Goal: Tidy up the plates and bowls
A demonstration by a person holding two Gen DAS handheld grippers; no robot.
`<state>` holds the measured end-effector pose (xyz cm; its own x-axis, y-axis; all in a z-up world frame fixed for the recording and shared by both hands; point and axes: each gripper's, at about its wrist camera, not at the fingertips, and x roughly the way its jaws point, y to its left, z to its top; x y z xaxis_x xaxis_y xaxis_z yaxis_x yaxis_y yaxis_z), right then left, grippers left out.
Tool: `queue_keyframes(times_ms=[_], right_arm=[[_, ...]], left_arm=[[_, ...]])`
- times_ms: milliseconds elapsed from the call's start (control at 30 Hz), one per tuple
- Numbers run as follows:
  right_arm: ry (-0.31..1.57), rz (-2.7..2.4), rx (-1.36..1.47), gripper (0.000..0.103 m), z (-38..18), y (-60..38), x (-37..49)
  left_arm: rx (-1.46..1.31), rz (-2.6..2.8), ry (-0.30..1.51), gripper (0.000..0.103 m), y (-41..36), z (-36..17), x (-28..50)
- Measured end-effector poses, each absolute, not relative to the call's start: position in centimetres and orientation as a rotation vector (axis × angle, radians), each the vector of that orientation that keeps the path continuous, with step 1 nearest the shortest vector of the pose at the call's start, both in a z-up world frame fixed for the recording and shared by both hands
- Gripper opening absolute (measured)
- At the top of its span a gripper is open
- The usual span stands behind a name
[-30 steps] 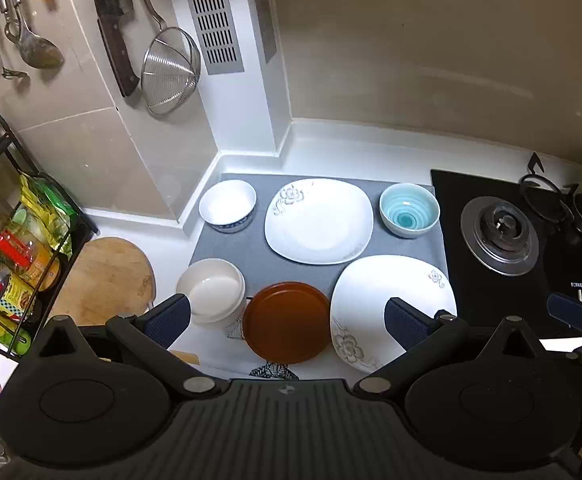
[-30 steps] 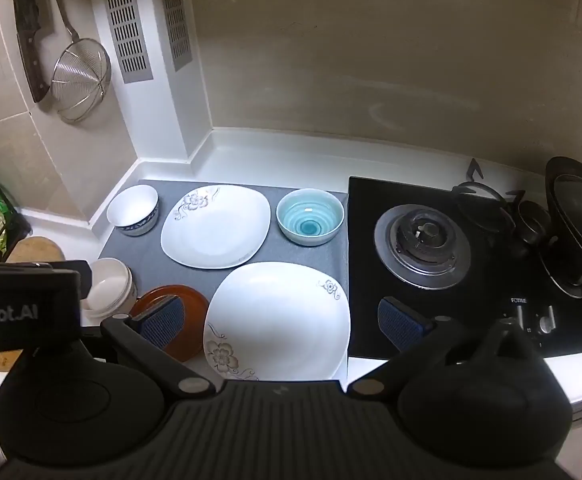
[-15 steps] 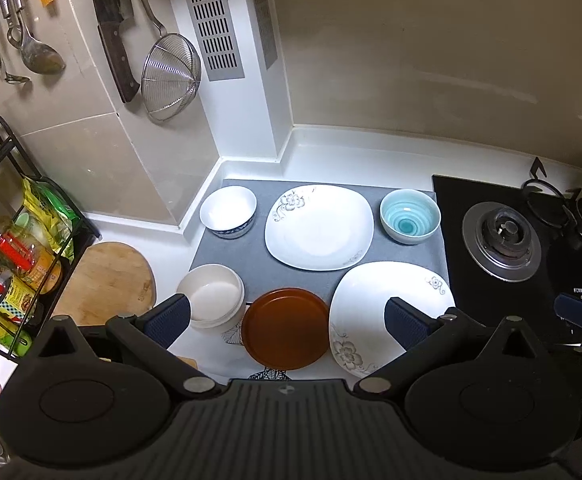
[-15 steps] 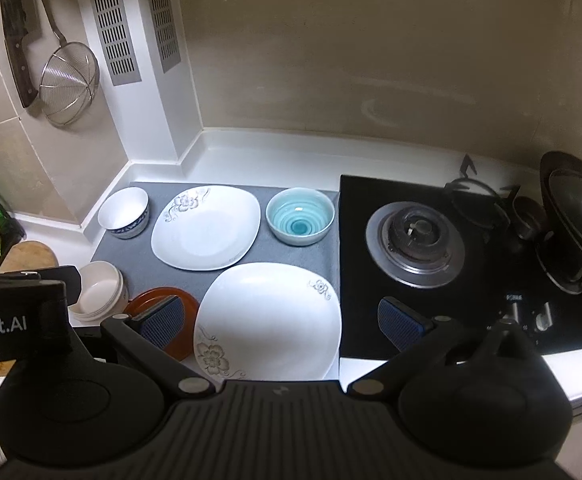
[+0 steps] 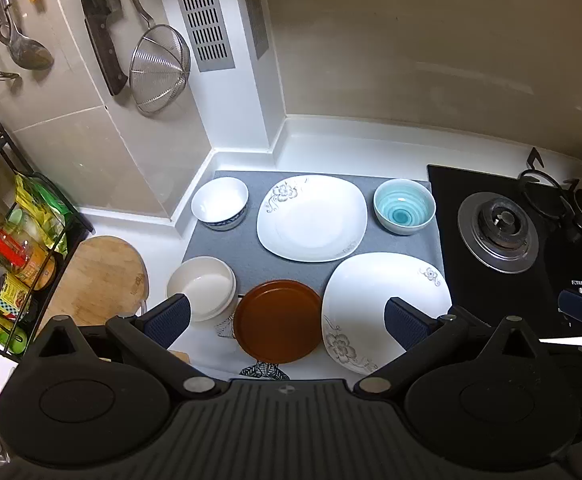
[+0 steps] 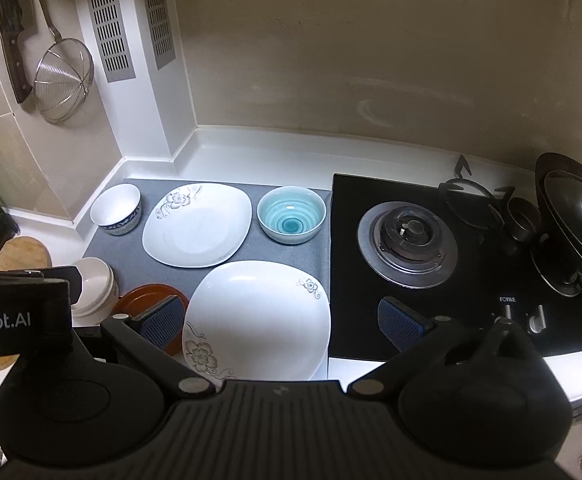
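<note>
On a grey mat (image 5: 259, 264) lie a far white floral plate (image 5: 311, 218) (image 6: 197, 224), a near white floral plate (image 5: 385, 304) (image 6: 259, 316), a brown round plate (image 5: 278, 320) (image 6: 143, 298), a white blue-rimmed bowl (image 5: 220, 203) (image 6: 116, 208), a teal bowl (image 5: 404, 207) (image 6: 291, 214) and a cream bowl (image 5: 202, 286) (image 6: 93, 286). My left gripper (image 5: 287, 318) is open and empty, held above the brown plate. My right gripper (image 6: 279, 322) is open and empty, held above the near white plate.
A black gas hob (image 6: 411, 240) lies right of the mat, with a pot lid (image 6: 575, 208) at its far right. A round wooden board (image 5: 99, 276) and a bottle rack (image 5: 7, 248) stand at the left. A strainer (image 5: 159, 68) and knife hang on the wall.
Both grippers have drifted slightly; the dishes sit a little lower and further left in the right wrist view. Nothing was taken hold of and no dish moved.
</note>
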<state>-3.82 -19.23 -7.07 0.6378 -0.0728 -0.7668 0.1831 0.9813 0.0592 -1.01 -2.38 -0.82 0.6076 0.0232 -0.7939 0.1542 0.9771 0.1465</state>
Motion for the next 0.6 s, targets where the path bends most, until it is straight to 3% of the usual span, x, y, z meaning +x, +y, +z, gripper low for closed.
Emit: queue_keyframes(times_ms=[600], right_arm=[[0.898,-0.133,0.132,0.103,-8.4,-19.4,-3.5]], left_arm=[[0.226,-0.039,0.924,0.103,-2.9,-2.0,-1.3]])
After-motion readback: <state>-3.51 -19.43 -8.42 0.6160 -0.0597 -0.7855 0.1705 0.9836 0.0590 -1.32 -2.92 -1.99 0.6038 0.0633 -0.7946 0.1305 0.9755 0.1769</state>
